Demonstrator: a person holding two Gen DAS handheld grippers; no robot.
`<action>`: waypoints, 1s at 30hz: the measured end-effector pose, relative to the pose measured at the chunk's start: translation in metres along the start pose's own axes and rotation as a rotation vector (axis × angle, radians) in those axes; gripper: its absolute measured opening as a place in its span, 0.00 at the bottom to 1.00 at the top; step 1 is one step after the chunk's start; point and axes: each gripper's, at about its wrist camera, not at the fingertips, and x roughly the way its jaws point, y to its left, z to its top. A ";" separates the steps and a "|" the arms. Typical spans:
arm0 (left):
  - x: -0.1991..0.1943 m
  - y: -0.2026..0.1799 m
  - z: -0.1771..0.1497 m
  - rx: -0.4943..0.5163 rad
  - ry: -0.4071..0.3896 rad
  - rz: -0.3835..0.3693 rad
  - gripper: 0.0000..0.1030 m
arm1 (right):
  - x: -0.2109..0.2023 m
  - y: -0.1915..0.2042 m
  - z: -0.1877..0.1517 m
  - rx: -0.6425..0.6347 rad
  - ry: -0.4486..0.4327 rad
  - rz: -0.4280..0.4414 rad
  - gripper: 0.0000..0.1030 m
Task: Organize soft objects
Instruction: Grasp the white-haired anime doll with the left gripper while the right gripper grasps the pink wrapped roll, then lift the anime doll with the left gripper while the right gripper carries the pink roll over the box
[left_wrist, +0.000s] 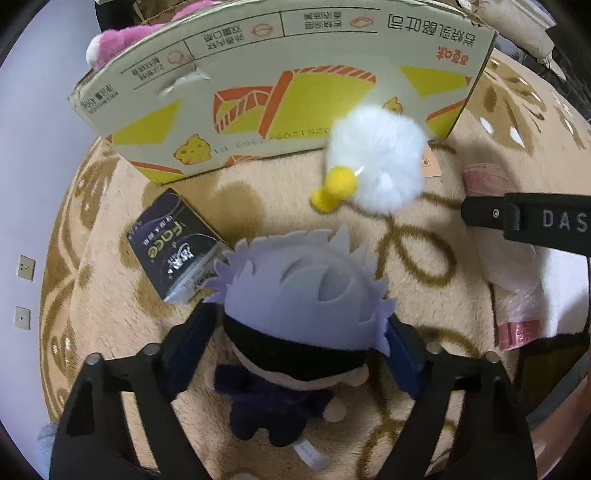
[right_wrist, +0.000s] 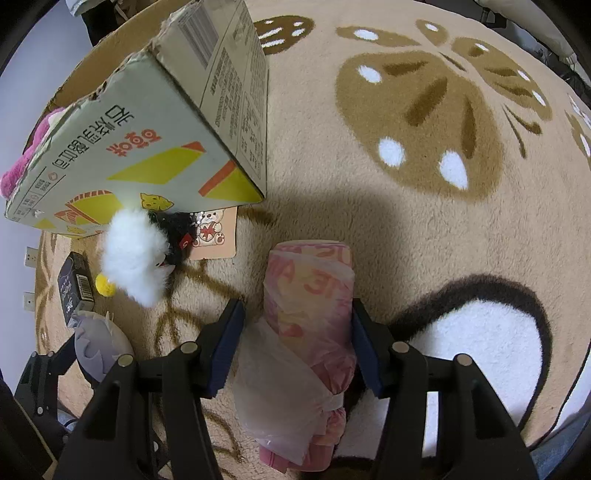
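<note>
Small plush doll with spiky lavender felt hair, black blindfold and dark navy outfit is lying on its back on the beige fleece rug with brown leaf pattern, head toward the box. The left gripper is pointing steeply down and straddling the doll's head, blue pads sitting right at both sides of the head; contact looks likely but real squeezing isn't clear, so I'm calling it closing in, not a firm hold. The head is the widest soft part, probably why it's being taken there.

Rolled pink printed cloth wrapped in thin clear plastic is lying lengthwise on the rug, well to the right of the doll. The right gripper is bracketing it mid-roll: the right pad looks to be touching, the left pad showing a gap, so not clamped yet.

Fluffy white pompom toy with yellow felt beak is lying just in front of the printed white-and-yellow cardboard box, which seems to be the collection bin, since a pink plush is already poking out behind its rim. Dark rectangular tissue pack is sitting just left of the doll's hair, near or touching it. A peach card with a bear print is lying by the box corner.

Judgement: both hands are picking at once, drop into the box coming next.
</note>
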 end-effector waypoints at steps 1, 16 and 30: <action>0.000 0.000 0.000 0.000 -0.003 -0.002 0.74 | 0.003 0.003 0.001 -0.001 -0.001 -0.007 0.51; -0.031 0.008 -0.011 -0.049 -0.113 0.014 0.61 | -0.037 0.017 -0.003 -0.074 -0.155 0.004 0.37; -0.096 0.046 -0.012 -0.193 -0.361 0.077 0.61 | -0.092 0.027 -0.012 -0.152 -0.337 0.066 0.25</action>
